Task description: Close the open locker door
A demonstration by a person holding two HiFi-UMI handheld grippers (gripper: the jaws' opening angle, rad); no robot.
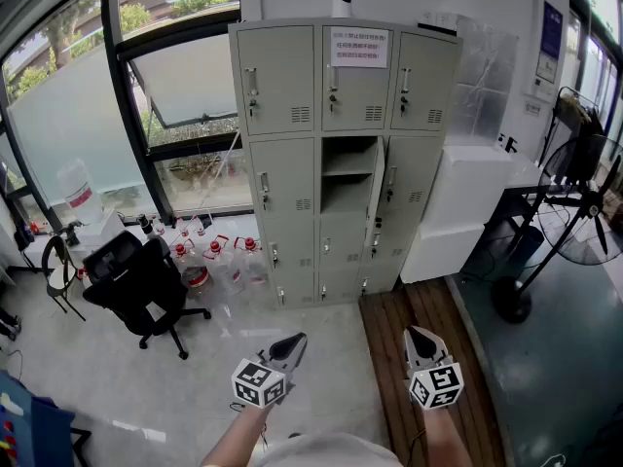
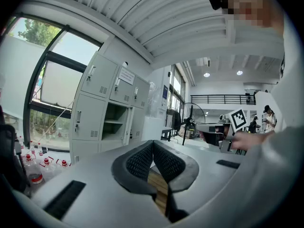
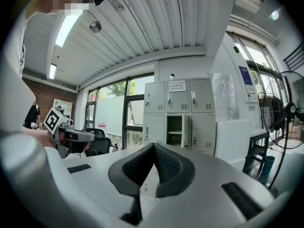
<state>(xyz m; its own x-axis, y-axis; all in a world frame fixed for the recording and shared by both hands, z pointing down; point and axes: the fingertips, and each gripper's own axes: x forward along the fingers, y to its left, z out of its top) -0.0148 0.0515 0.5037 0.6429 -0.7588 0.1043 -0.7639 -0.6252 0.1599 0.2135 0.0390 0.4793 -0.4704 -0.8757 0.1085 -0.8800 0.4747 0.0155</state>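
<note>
A grey bank of lockers (image 1: 292, 115) stands against the far wall. Its middle compartment (image 1: 348, 173) is open, and the door (image 1: 375, 185) is swung out on its right side, seen almost edge-on. The same open compartment (image 2: 113, 122) shows in the left gripper view, and the open locker (image 3: 175, 129) shows in the right gripper view. My left gripper (image 1: 295, 341) and right gripper (image 1: 420, 337) hover low near me, well short of the lockers. Both are shut with nothing between the pads.
A black office chair (image 1: 141, 285) and several water bottles (image 1: 219, 261) stand left of the lockers. A white cabinet (image 1: 458, 212), a desk and a standing fan (image 1: 574, 222) are on the right. Wooden planks (image 1: 428, 358) run from under me towards the lockers.
</note>
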